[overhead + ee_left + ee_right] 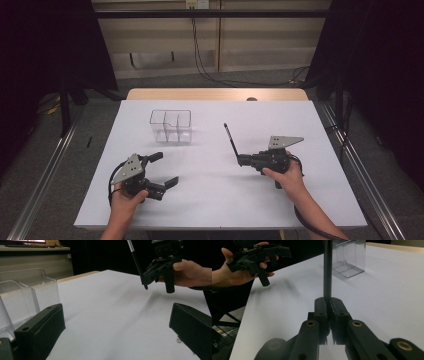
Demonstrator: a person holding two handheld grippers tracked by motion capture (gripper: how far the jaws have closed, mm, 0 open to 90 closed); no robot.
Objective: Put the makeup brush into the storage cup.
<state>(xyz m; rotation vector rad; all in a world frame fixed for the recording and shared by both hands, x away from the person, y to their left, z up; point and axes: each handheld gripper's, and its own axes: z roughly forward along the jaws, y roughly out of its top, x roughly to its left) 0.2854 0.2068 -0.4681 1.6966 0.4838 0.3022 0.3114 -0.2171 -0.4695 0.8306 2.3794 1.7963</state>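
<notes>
Bright even light on the white table (215,200), dark surroundings, soft faint shadows, near jaws blurred in both gripper views

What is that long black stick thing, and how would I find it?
Look at the white table, then at the right gripper near its right side. The thin black pen is pinched in its shut jaws and points up toward the back. Unlike the clear box on the left, it is dark, skinny and held off the table.
</notes>
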